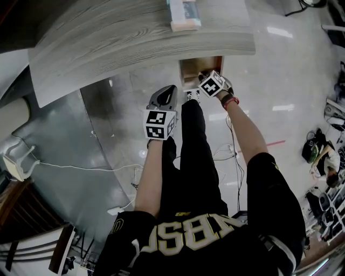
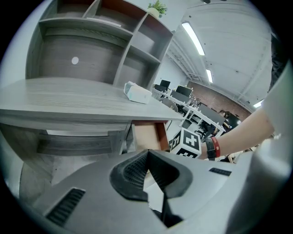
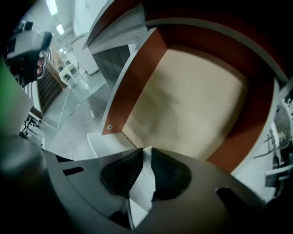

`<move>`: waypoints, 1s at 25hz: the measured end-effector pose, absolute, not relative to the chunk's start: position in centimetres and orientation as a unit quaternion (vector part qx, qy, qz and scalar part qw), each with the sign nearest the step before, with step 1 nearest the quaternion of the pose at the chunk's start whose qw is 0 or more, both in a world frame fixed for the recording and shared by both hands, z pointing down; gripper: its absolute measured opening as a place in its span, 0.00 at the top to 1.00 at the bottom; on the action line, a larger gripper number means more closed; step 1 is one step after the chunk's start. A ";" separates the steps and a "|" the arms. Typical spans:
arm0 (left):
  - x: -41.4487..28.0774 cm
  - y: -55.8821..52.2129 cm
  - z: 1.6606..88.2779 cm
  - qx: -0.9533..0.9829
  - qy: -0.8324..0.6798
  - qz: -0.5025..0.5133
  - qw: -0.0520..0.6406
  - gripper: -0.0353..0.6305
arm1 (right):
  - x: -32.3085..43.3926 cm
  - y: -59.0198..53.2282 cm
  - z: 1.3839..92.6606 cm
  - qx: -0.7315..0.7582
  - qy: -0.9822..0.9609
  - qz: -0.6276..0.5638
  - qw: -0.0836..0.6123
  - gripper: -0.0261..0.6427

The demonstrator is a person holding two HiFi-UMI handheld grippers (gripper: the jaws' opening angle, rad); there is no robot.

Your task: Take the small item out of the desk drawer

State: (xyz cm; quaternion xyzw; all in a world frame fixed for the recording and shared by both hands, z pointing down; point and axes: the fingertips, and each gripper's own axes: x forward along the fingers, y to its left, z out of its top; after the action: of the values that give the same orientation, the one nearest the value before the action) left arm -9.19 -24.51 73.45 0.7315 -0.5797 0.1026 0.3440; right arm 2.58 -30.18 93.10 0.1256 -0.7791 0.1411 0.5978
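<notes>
The desk drawer (image 1: 200, 66) stands pulled out under the grey wooden desktop (image 1: 124, 38). My right gripper (image 1: 204, 74) reaches into it from the front. In the right gripper view the drawer's tan floor (image 3: 183, 100) lies bare inside red-brown walls (image 3: 137, 77). My right gripper (image 3: 145, 153) is shut on a small white item (image 3: 143, 176), whose tip pokes out between the pads. My left gripper (image 1: 170, 89) hangs in front of the desk, left of the drawer, holding nothing. The left gripper view shows my left gripper (image 2: 147, 153) shut, with the drawer (image 2: 149, 135) ahead.
A white box (image 1: 184, 13) lies on the desktop above the drawer. Shelves (image 2: 114, 41) rise behind the desk. The person's black-trousered leg (image 1: 191, 145) stands just before the drawer. Cables (image 1: 81, 167) trail over the shiny floor at left.
</notes>
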 end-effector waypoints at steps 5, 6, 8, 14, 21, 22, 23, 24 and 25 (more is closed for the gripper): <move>-9.8 -24.3 72.6 0.731 -0.586 0.100 0.336 0.93 | 3.0 -30.6 90.2 0.181 -0.786 0.178 0.563 0.86; -10.0 -24.3 72.4 0.730 -0.590 0.106 0.328 0.93 | 3.0 -30.5 89.5 0.190 -0.789 0.180 0.555 0.86; -10.4 -24.1 72.0 0.729 -0.598 0.123 0.310 0.93 | 3.0 -30.1 88.1 0.206 -0.795 0.191 0.538 0.86; -11.8 -24.0 69.6 0.723 -0.619 0.124 0.281 0.93 | 3.3 -29.0 83.1 0.256 -0.806 0.219 0.487 0.86; -12.9 -23.4 65.7 0.716 -0.639 0.107 0.261 0.93 | 3.9 -28.1 77.4 0.317 -0.812 0.227 0.434 0.86; -12.9 -23.3 65.1 0.717 -0.639 0.104 0.259 0.93 | 4.0 -28.0 76.5 0.324 -0.814 0.229 0.425 0.86; -12.9 -23.1 64.5 0.718 -0.639 0.102 0.257 0.93 | 4.1 -27.9 75.6 0.330 -0.815 0.231 0.416 0.86; -12.9 -22.9 64.1 0.719 -0.638 0.102 0.255 0.93 | 4.1 -27.7 74.8 0.336 -0.817 0.233 0.406 0.86; -12.9 -22.7 63.7 0.721 -0.638 0.102 0.253 0.93 | 4.1 -27.5 74.0 0.340 -0.820 0.234 0.397 0.86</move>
State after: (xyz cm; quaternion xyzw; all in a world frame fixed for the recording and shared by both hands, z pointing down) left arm -12.87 -22.66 63.68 0.7205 -0.6376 0.1025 0.2525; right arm 4.08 -27.52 73.98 0.3403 -0.8197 0.2345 0.3967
